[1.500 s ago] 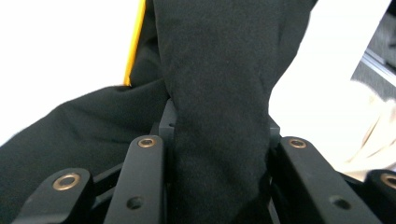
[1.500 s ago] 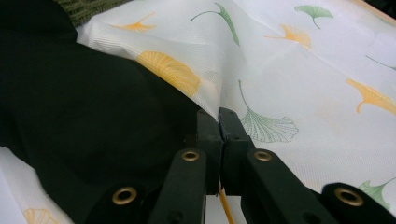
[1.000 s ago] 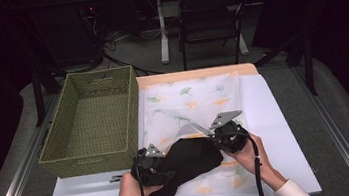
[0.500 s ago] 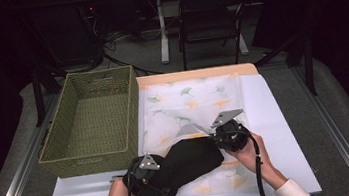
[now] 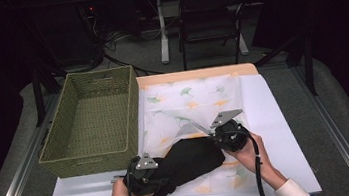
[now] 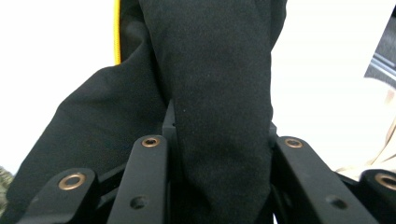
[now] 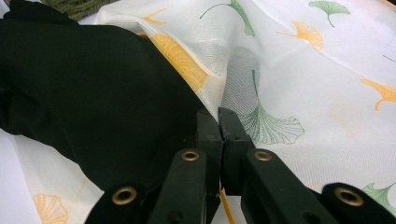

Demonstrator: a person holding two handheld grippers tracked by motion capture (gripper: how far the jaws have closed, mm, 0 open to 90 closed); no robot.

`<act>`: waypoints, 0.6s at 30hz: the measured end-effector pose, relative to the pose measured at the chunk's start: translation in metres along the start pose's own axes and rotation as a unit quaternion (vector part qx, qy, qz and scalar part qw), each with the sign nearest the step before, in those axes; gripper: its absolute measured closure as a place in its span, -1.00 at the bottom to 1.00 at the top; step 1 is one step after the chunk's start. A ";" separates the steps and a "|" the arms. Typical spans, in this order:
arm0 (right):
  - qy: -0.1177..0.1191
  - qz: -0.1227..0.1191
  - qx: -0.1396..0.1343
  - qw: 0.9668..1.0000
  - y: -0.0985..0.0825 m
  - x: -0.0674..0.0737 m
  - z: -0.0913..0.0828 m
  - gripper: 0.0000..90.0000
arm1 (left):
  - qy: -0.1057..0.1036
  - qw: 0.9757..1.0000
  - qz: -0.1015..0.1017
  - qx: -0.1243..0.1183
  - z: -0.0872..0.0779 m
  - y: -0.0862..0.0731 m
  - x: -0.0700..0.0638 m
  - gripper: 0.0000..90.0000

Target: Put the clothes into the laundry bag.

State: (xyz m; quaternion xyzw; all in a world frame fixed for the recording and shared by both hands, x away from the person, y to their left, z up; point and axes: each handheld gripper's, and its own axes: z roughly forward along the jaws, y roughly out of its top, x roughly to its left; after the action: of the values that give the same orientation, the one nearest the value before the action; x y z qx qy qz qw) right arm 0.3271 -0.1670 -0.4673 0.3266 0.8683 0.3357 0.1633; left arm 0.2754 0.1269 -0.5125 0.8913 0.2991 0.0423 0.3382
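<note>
A black cloth [image 5: 190,161] lies across a sheer white cloth printed with green and yellow leaves [image 5: 188,101]. My left gripper [image 5: 164,177] is at the black cloth's near left end. Its jaws have just been closing, and a fold of the black cloth [image 6: 219,70] fills the gap in my left gripper [image 6: 219,135], pressed from both sides. My right gripper [image 5: 208,133] is at the cloth's far right end. In the right gripper view my right gripper [image 7: 218,121] is shut on the lifted edge of the leaf-printed cloth [image 7: 303,70], beside the black cloth [image 7: 84,93].
A woven green basket [image 5: 90,123] stands empty to the left of the cloths, on the white table top [image 5: 275,116]. A tan board edge [image 5: 195,74] shows behind the printed cloth. A chair [image 5: 208,18] and desk legs stand beyond the table.
My left gripper has shifted slightly toward the near edge and taken a new hold on the black cloth's left end, which is now bunched. The right gripper has stayed still.
</note>
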 end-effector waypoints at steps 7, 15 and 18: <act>0.004 -0.003 -0.008 1.000 0.003 0.003 -0.004 0.98 | 0.007 0.998 -0.058 -0.019 -0.010 0.018 0.000 0.54; 0.015 0.006 -0.006 1.000 0.002 0.003 -0.001 0.98 | 0.019 0.999 -0.043 -0.010 0.005 0.032 -0.006 0.50; 0.019 0.001 0.001 1.000 0.000 0.006 0.002 0.98 | 0.018 0.999 -0.038 0.002 0.017 0.026 -0.007 0.47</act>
State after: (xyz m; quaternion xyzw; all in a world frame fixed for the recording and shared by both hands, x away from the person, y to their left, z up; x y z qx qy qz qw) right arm 0.3237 -0.1624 -0.4692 0.3214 0.8714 0.3409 0.1455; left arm 0.2873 0.0976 -0.5080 0.8792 0.3388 0.0452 0.3319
